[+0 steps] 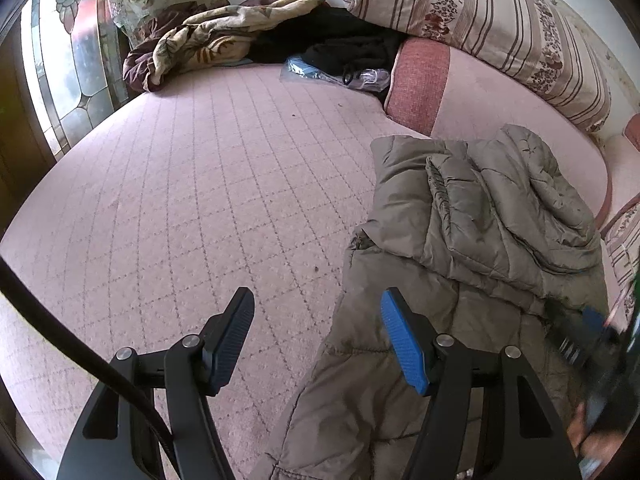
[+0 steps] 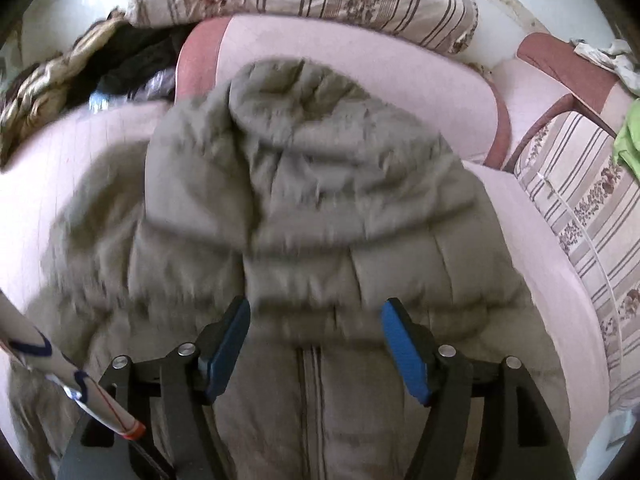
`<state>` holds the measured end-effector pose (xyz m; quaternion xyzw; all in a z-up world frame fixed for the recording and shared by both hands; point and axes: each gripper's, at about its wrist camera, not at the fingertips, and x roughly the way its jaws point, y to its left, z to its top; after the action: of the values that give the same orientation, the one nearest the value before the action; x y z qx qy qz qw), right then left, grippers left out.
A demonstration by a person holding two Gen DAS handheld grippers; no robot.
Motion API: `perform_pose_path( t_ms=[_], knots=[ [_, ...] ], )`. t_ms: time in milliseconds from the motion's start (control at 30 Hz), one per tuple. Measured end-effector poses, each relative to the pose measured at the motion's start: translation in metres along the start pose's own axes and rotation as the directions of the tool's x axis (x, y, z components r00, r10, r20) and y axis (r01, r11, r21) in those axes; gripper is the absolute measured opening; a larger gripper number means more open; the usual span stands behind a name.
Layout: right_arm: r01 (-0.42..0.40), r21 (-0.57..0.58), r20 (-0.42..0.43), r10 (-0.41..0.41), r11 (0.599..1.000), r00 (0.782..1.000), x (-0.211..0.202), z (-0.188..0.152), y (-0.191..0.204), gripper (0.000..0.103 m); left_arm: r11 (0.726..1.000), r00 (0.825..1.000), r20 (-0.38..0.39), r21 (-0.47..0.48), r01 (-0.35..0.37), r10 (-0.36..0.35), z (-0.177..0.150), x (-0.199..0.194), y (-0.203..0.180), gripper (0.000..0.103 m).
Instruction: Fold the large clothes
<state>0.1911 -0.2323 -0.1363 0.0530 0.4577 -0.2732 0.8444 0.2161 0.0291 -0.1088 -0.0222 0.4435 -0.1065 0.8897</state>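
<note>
Puffer jacket (image 2: 320, 220) lies on the bed (image 1: 180, 180), long axis running hood-away, zipper toward the right gripper (image 2: 316, 344), which sits directly over it. Left gripper (image 1: 318, 336) is off its left edge. Both jaws spread, empty.

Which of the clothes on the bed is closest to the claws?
The gray puffy jacket, lying right under both open claws, the left claw and the right claw. The black clothes and the brown flowery blanket are piled far off by the pillows.
</note>
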Motion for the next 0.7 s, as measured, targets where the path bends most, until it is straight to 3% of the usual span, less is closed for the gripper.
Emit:
perform_pose_path(
  t_ms=[100,167,533,700],
  knots=[
    [0.007,-0.032,-0.078,-0.01,0.999,0.997,0.016,-0.018,-0.001,0.075,1.0,1.0,0.005,0.002,0.001,-0.001,-0.001,-0.002,0.0,0.065],
    [0.0,0.008,-0.106,0.0,1.0,0.994,0.022,-0.026,-0.008,0.077,1.0,1.0,0.009,0.004,0.002,-0.002,-0.001,-0.003,0.0,0.065],
    [0.0,0.026,-0.11,0.003,1.0,0.994,-0.011,-0.05,-0.04,0.078,1.0,1.0,0.024,0.016,-0.007,0.006,-0.003,-0.01,-0.001,0.065],
    [0.026,0.049,-0.109,-0.02,0.998,0.994,-0.034,-0.07,-0.077,0.078,1.0,0.999,0.05,0.0,-0.013,0.013,-0.006,-0.015,0.0,0.065]
  ],
)
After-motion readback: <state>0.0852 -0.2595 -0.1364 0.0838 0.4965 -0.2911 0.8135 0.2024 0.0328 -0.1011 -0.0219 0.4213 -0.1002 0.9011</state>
